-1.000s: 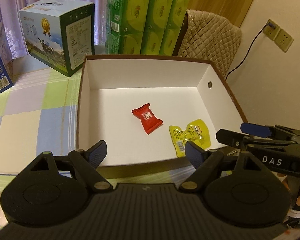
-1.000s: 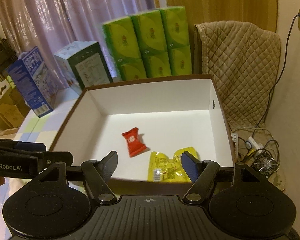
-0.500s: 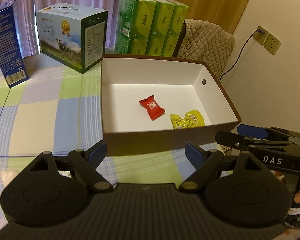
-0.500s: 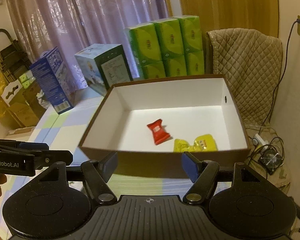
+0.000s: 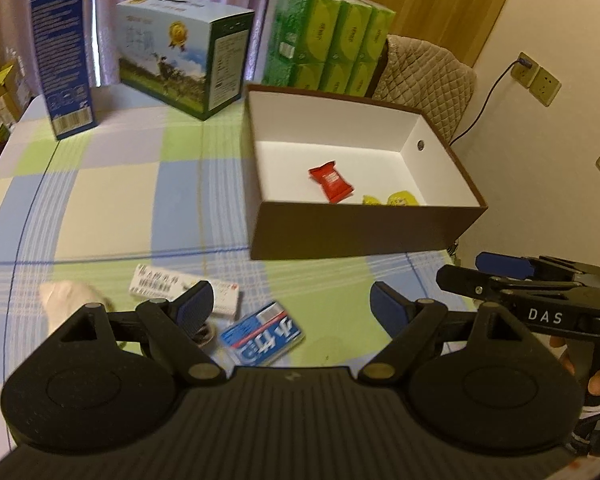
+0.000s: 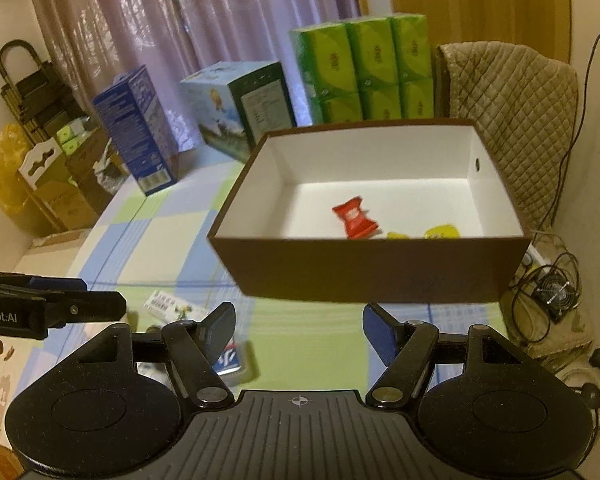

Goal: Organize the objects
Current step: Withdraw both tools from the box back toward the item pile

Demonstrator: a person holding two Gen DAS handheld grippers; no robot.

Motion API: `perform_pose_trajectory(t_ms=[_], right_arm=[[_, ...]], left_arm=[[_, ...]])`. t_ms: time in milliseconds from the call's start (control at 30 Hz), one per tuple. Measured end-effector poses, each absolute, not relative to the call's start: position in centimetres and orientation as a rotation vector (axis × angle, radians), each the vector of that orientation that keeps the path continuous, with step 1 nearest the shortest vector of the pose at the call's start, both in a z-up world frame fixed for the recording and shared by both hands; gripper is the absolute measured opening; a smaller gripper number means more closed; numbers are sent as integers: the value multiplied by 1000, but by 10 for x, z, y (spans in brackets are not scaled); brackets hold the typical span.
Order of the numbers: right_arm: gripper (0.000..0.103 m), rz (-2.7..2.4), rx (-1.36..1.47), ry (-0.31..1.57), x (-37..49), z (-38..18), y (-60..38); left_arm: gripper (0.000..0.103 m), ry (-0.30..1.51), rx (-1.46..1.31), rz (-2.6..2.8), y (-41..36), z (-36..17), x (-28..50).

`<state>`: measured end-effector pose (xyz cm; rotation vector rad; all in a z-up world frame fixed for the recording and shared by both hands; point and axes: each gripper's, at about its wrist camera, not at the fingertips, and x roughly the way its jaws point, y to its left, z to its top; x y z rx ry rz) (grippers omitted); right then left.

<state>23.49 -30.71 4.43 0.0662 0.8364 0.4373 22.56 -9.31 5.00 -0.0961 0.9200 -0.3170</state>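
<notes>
While the box near the table's far right corner holds two snacks, both my grippers gape wide, empty; blue packet, white carton near the front edge remain.

Left tool and right tool both gape wide (seemingly empty), held level.

My left gripper and right gripper are matte black, with blue fingertip pads, brass-coloured pivot screws and ribbed bodies. White lettering reads "DAS" on one side and "Robot:AI" on another.
</notes>
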Motion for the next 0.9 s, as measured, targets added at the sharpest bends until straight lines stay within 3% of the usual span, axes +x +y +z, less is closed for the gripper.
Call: perform_pose_trajectory(t_ms=[900], right_arm=[[68,578,-10,1011,189,-14,-221]], left_arm=[[84,1050,-182,-111,21,1,166]])
